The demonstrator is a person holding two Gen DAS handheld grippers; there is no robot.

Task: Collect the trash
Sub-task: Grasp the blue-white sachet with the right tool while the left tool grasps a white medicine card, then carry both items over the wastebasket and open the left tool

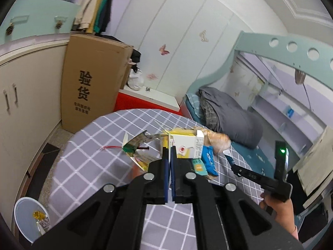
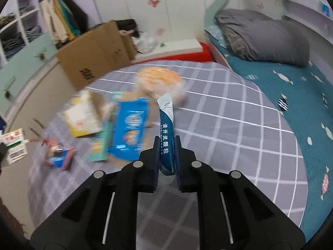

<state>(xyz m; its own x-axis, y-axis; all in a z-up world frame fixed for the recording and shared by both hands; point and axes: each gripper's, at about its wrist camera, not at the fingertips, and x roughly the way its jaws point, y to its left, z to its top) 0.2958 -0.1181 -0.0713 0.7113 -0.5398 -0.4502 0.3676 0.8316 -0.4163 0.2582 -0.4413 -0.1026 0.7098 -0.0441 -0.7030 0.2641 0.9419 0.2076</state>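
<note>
Right wrist view: my right gripper (image 2: 167, 139) clamps the blue sachet (image 2: 166, 125), long axis along my fingers. Left gripper (image 1: 169, 150) pinches thin card; bin (image 1: 22, 214) lies lower-left.

A tall cardboard box (image 1: 93, 81) stood upright against a cream cabinet (image 1: 25, 95), with clothes (image 1: 95, 6) hanging above it. A grey duvet (image 2: 264, 37) lay bunched on the teal bed (image 2: 291, 95). Butterfly stickers (image 1: 163, 50) dotted the white wardrobe (image 1: 183, 41). A checked cloth (image 2: 229, 125) covered the table.
</note>
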